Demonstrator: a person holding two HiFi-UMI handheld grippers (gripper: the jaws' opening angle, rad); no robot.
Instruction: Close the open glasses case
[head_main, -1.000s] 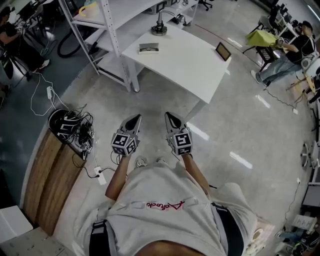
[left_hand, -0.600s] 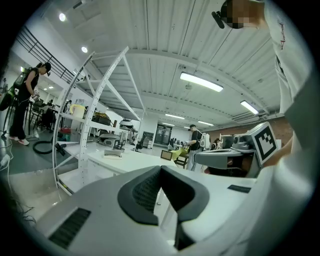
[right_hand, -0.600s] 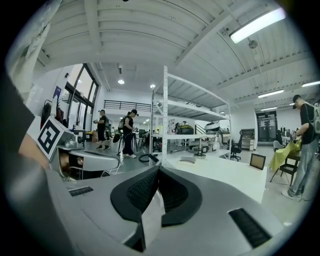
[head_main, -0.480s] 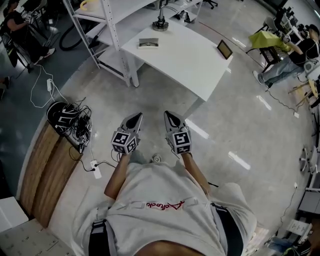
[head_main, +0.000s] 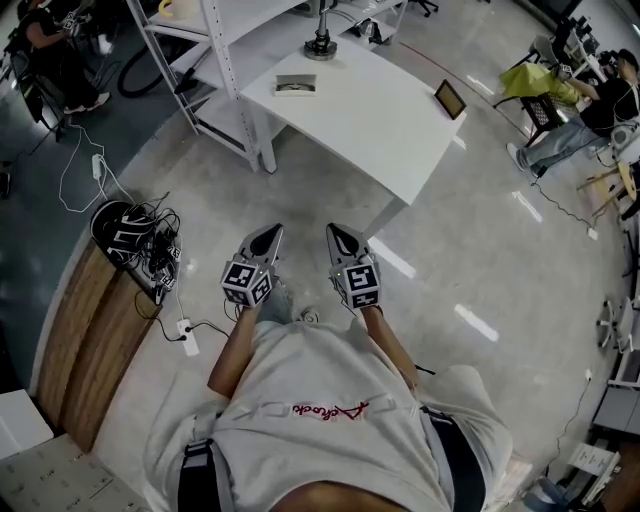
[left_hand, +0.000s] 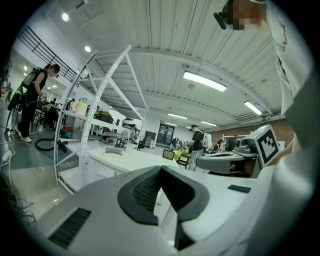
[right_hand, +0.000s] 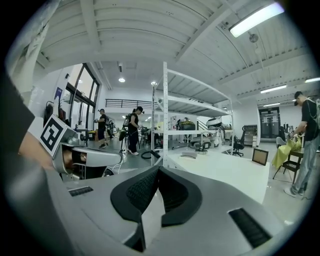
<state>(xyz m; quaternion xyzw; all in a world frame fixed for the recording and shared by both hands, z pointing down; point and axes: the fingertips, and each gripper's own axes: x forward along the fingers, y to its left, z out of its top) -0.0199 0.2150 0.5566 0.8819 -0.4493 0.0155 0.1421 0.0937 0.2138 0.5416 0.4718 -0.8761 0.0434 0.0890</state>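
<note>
Glasses case (head_main: 295, 87) near table (head_main: 385, 125) edge, floor (head_main: 300, 205) between, left gripper (head_main: 272, 233), right gripper (head_main: 335, 231) closed

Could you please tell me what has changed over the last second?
Hardly anything: only the view has shifted slightly. Nothing was taken hold of or let go. The left gripper and right gripper stay shut and empty, short of the table where the glasses case lies untouched.

The right tongs (right_hand: 158, 170) are pressed together with nothing between them. Far ahead, a white tabletop (right_hand: 225, 172) carries a small grey glasses case (right_hand: 189, 155) and, further right, a framed picture (right_hand: 259, 156). The left tongs (right_hand: 117, 156) hang at left.
</note>
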